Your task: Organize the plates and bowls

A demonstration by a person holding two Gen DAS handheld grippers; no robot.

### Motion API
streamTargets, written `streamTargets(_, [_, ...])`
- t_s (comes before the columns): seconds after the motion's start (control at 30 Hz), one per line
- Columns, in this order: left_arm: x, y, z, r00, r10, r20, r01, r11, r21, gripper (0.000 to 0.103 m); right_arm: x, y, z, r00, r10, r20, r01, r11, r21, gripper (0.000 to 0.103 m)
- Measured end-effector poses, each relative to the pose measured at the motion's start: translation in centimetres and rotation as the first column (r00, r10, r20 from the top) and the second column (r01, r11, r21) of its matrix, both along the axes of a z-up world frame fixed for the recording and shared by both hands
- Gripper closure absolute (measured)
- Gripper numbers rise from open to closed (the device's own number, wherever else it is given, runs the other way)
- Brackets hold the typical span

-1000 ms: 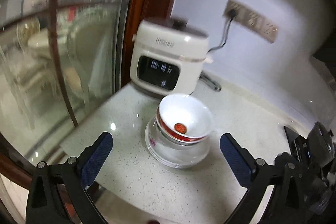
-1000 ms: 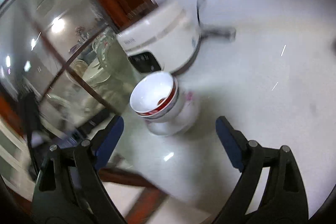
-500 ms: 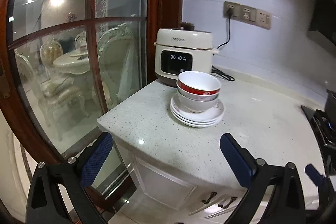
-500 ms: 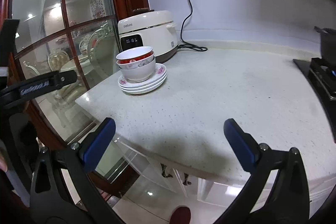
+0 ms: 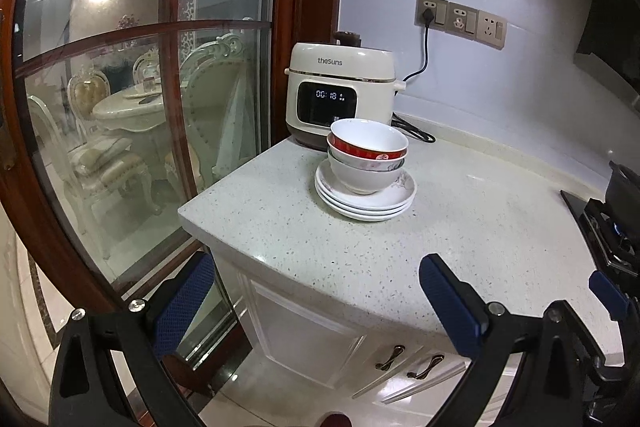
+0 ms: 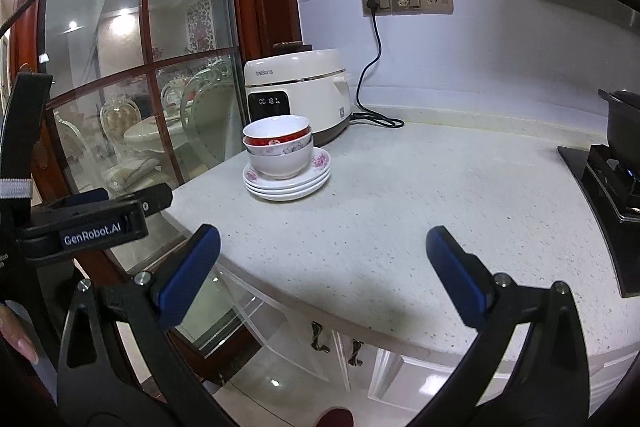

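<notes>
Glazed ceramic on speckled stone, with matt gripper plastic in front

The bowls (image 5: 366,157) and plates (image 5: 366,203) are seen as glossy glazed ceramic, and the countertop (image 5: 460,235) as smooth, pale speckled stone with a soft sheen. The rice cooker (image 5: 340,93) is cased in smooth cream plastic (its display panel is glossy black). The door frame (image 5: 308,7) is finished in polished reddish wood around clear glass. The left gripper (image 5: 316,301) and right gripper (image 6: 322,273) are built of matt black plastic, with textured blue pads (image 6: 188,271).
</notes>
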State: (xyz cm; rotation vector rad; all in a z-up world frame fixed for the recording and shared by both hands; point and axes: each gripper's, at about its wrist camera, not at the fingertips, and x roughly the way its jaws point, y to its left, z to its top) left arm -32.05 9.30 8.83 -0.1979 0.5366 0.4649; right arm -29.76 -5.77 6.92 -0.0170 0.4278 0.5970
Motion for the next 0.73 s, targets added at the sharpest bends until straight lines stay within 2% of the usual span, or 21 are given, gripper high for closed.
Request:
streamTargets(0.6, [-0.2, -1.2, -0.2, 0.999, -0.044, -0.011, 0.044, 0.999, 0.003, 0.000, -0.4, -0.4, 0.1, 1.000, -0.002, -0.010, 0.002, 1.000, 0.003, 0.000])
streamTargets(0.73, [-0.9, -1.4, -0.2, 0.998, -0.046, 0.034, 0.045, 0.999, 0.024, 0.000, -0.6, -0.4, -0.1, 1.000, -0.001, -0.015, 0.001, 1.000, -0.003, 0.000])
